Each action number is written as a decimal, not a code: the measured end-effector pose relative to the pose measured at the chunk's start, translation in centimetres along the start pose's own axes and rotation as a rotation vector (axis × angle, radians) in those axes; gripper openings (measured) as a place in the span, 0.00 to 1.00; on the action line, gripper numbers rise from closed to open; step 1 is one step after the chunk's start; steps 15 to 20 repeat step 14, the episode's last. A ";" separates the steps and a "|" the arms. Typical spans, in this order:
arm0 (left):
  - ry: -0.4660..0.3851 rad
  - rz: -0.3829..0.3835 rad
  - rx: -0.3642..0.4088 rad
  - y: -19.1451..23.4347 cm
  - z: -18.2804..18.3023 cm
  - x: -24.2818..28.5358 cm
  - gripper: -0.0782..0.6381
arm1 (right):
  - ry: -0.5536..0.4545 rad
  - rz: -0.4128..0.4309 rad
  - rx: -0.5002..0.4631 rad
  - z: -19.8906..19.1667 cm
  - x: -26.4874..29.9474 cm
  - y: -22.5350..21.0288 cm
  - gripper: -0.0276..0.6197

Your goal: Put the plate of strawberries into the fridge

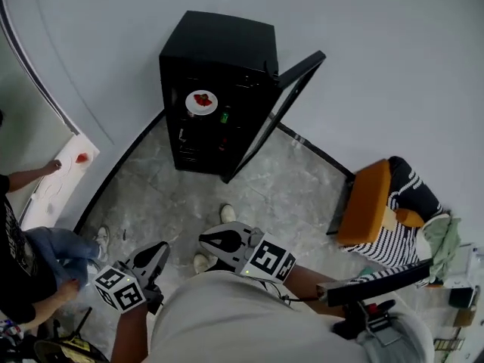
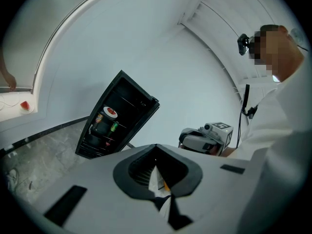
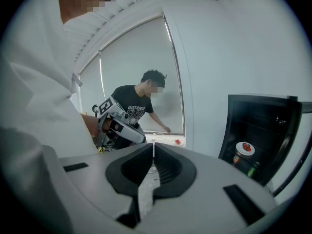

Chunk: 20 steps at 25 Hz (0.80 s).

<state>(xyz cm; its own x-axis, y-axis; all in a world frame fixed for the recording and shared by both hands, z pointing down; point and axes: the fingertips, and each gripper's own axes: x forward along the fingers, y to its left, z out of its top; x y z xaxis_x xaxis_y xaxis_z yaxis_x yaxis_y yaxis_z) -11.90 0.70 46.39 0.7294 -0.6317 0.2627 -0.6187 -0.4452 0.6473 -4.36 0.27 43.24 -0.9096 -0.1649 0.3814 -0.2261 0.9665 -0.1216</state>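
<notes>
The black fridge (image 1: pixel 215 89) stands against the white wall with its door (image 1: pixel 276 112) swung open to the right. Inside, on an upper shelf, sits the white plate of strawberries (image 1: pixel 202 101), which also shows in the left gripper view (image 2: pixel 110 112) and the right gripper view (image 3: pixel 245 148). Both grippers are held low near the person's body, well away from the fridge. My left gripper (image 1: pixel 156 254) is shut with nothing in it (image 2: pixel 156 152). My right gripper (image 1: pixel 214 241) is also shut and empty (image 3: pixel 153 147).
A green bottle (image 1: pixel 224 117) stands on the shelf below the plate. A white sill (image 1: pixel 64 176) at the left holds a loose strawberry (image 1: pixel 82 157), and another person (image 1: pixel 26 263) crouches beside it. An orange chair (image 1: pixel 367 203) with striped cloth stands at the right.
</notes>
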 end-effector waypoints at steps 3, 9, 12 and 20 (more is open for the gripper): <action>0.006 0.006 -0.004 0.0 -0.4 -0.1 0.13 | 0.001 -0.002 -0.002 0.1 0.0 0.3 0.08; 0.025 -0.006 0.007 0.0 -0.7 0.2 0.13 | 0.002 -0.016 0.002 0.1 -0.3 0.7 0.08; 0.024 -0.011 0.014 0.3 -0.7 0.1 0.13 | 0.004 -0.021 0.000 0.2 -0.2 0.8 0.08; 0.025 -0.013 0.017 0.4 -0.7 0.1 0.13 | 0.006 -0.026 -0.002 0.3 -0.2 0.8 0.08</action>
